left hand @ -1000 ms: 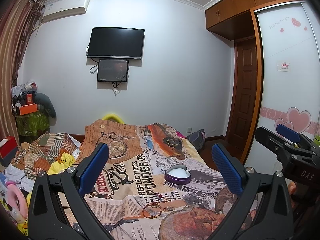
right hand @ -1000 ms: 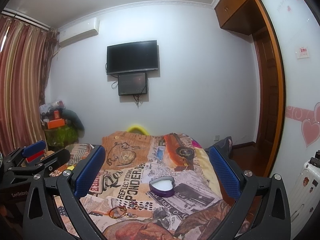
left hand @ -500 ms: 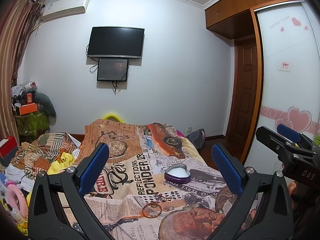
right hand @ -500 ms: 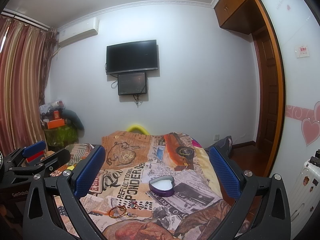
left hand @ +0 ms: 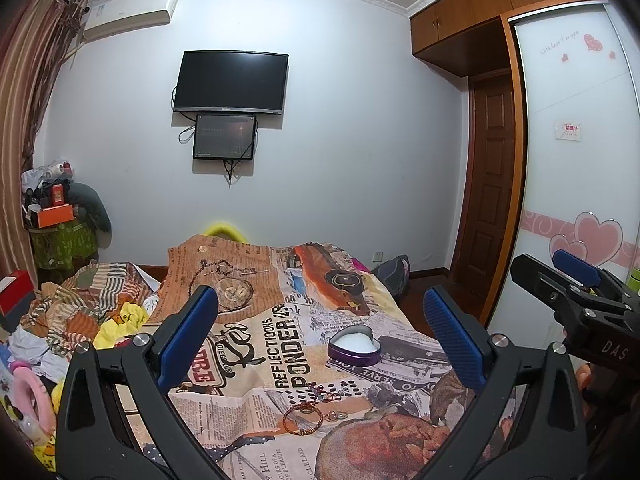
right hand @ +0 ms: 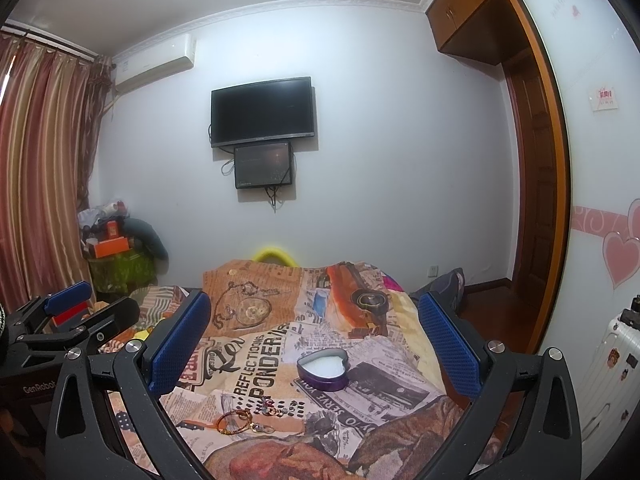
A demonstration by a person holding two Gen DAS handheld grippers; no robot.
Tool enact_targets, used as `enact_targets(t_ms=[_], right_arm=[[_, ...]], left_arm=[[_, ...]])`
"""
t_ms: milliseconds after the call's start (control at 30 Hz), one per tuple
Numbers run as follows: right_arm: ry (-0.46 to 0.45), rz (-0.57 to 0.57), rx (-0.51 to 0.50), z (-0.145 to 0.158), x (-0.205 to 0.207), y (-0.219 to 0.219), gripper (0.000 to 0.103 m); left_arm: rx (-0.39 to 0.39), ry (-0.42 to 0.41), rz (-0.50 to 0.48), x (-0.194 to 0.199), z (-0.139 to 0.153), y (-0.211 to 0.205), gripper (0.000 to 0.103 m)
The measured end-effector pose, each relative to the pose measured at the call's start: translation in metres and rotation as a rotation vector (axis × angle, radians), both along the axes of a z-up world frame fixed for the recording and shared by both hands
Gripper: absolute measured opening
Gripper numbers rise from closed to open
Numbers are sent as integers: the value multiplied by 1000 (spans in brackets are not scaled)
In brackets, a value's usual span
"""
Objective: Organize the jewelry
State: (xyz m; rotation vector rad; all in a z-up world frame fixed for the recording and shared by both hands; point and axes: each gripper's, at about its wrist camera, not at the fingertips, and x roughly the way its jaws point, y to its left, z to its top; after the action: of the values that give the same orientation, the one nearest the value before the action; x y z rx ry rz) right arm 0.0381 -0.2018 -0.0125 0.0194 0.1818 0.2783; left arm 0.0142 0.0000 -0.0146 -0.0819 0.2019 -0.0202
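both grippers held wide apart and empty above a bed with jewelry on it

the left gripper [left hand: 320,340] and right gripper [right hand: 314,340] are seen spread open over a newspaper-print cover [left hand: 256,336]. a heart-shaped purple tin [left hand: 355,346], lid off and white inside, is set on the cover. a bracelet [left hand: 303,419] and a small tangle of beads [left hand: 324,394] are laid just in front of the tin, apart from it.
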Motion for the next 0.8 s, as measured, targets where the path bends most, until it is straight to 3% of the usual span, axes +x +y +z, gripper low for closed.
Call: enact_targets(t_ms=[433, 800], right_arm=[[47, -3, -11, -9, 17, -1, 103], [209, 14, -63, -49, 60, 5, 103]], left_arm=[[-12, 55, 15, 24, -10, 10, 103], [-32, 235, 97, 74, -61, 45, 103]])
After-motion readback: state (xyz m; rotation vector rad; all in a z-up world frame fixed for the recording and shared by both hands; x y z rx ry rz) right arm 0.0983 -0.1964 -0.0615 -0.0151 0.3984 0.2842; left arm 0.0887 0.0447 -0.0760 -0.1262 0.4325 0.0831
